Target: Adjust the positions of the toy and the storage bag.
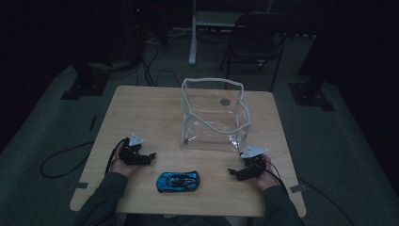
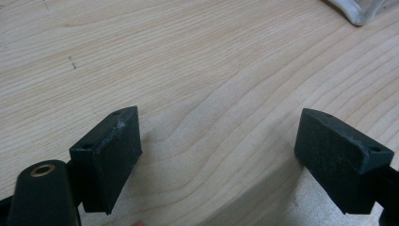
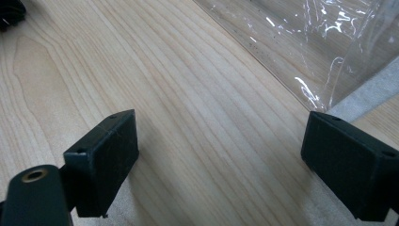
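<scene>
Right gripper (image 3: 219, 155) gapes empty; clear bag (image 3: 301, 42) is cut off.

Glossy blue car (image 1: 178, 181), clear crinkled plastic bag (image 1: 214, 115), matt pale wood table (image 1: 141, 108)

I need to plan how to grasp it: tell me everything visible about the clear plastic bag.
The clear plastic bag stands upright mid-table, behind the toy car, its mouth gaping open at the top. It looks like soft, creased, see-through film with white edging along the rim and seams. A small dark round spot shows on its far wall. Only the table touches it.
</scene>
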Demonstrator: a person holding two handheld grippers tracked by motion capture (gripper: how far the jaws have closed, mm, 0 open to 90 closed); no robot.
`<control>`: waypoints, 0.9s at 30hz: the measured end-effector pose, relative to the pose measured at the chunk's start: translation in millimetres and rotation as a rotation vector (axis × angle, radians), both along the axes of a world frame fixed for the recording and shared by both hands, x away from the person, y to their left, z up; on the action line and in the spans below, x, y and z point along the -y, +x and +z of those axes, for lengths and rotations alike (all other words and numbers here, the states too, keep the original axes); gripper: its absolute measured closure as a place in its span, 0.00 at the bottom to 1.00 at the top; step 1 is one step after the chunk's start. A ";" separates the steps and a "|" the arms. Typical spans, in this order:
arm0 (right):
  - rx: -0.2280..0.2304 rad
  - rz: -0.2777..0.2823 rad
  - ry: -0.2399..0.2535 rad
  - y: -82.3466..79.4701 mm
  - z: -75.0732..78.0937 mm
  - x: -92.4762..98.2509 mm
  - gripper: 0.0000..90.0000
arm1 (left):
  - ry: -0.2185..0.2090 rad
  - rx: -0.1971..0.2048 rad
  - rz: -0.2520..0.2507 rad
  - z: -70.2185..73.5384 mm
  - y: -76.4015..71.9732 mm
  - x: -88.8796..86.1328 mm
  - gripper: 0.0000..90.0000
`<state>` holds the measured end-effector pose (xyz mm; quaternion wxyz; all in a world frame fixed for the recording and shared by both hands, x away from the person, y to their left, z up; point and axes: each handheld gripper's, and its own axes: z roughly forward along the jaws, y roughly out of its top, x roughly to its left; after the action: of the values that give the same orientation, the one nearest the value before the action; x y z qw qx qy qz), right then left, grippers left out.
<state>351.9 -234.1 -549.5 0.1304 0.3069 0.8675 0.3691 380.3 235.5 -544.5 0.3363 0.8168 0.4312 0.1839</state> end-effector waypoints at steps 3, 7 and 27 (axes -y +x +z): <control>-0.001 -0.001 0.000 0.3 0.0 -0.2 0.12 | 0.000 0.000 0.041 0.0 -0.6 0.4 0.17; 0.000 0.003 -0.001 0.6 0.1 0.0 0.12 | 0.000 0.001 0.042 0.0 -0.6 0.3 0.17; 0.007 0.005 0.004 0.8 0.4 -1.8 0.17 | 0.003 -0.002 0.052 0.4 -1.2 -1.4 0.17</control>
<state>352.7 -232.3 -549.0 0.1317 0.3037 0.8671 0.3721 379.1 236.9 -544.1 0.3300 0.8059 0.4523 0.1925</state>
